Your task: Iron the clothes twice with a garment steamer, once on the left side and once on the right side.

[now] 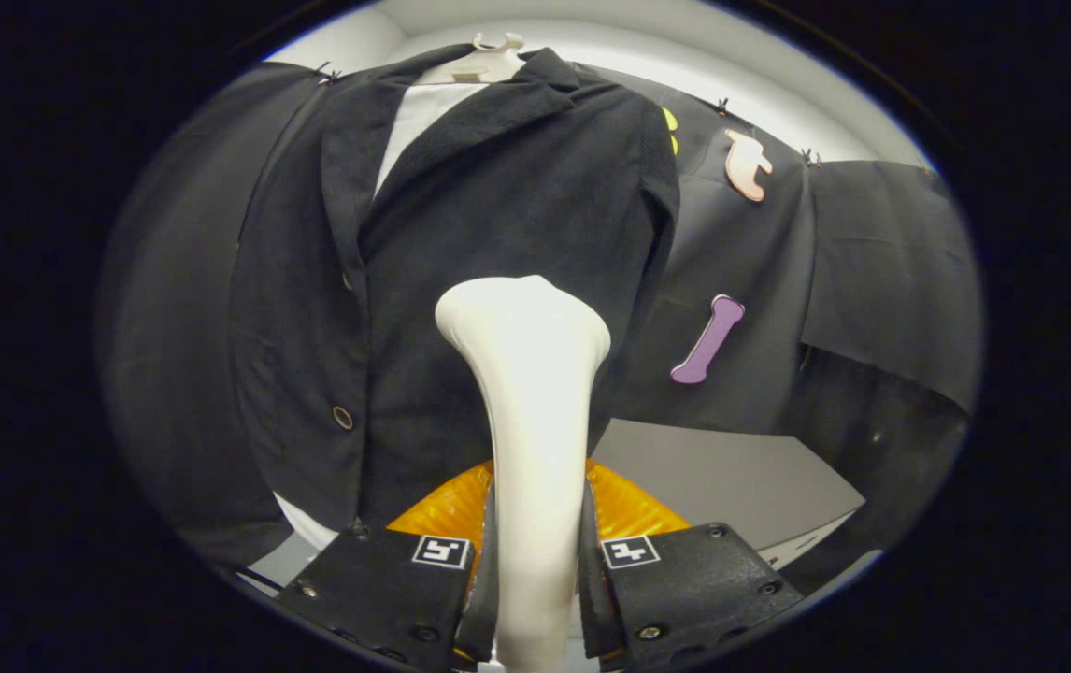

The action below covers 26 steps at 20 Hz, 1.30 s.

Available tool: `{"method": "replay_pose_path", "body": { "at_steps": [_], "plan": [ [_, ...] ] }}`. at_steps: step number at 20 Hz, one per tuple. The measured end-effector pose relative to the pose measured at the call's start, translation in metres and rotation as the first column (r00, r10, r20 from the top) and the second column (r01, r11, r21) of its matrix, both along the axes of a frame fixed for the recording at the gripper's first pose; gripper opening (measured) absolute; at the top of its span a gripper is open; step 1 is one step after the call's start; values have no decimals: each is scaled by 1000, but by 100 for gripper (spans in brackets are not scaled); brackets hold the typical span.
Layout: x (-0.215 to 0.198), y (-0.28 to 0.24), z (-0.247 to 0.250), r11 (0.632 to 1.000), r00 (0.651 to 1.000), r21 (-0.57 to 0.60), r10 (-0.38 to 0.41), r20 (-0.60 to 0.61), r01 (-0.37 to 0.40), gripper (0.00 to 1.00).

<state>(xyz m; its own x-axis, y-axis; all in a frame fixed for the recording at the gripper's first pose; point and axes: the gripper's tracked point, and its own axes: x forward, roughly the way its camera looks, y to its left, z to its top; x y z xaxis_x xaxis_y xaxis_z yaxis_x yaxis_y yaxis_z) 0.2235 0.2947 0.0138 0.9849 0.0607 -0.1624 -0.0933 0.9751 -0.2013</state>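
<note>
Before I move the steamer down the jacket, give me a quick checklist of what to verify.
1. Grip: both fingers press the handle of the white garment steamer between them. Ok.
2. Steamer head faces the dark corduroy jacket, just ahead of the fingers. Ok.
3. Head touching the fabric or held just off it: cannot tell.
4. Jacket hangs upright on its pale hanger, front closed. Ok.
5. Which side is being ironed: the head sits near the middle of the jacket's front, beside the button line. Cannot tell.
6. Steam coming out: none visible. Cannot tell.
</note>
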Motion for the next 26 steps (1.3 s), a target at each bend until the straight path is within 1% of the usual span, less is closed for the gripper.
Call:
{"method": "replay_pose_path", "body": {
  "at_steps": [5, 8, 12, 18, 26],
  "plan": [
    [-1, -1, -35, 1000, 998, 1, -10, -55, 10, 38],
    [2, -1, -45, 1000, 997, -6, -17, -80, 17, 38],
    [-1, 0, -71, 1000, 994, -4, -19, -111, 19, 38],
    [0, 6, -105, 1000, 987, -14, -2, -159, 0, 38],
    [-9, 9, -166, 1000, 968, -18, 19, -250, -25, 38]
  ]
}}
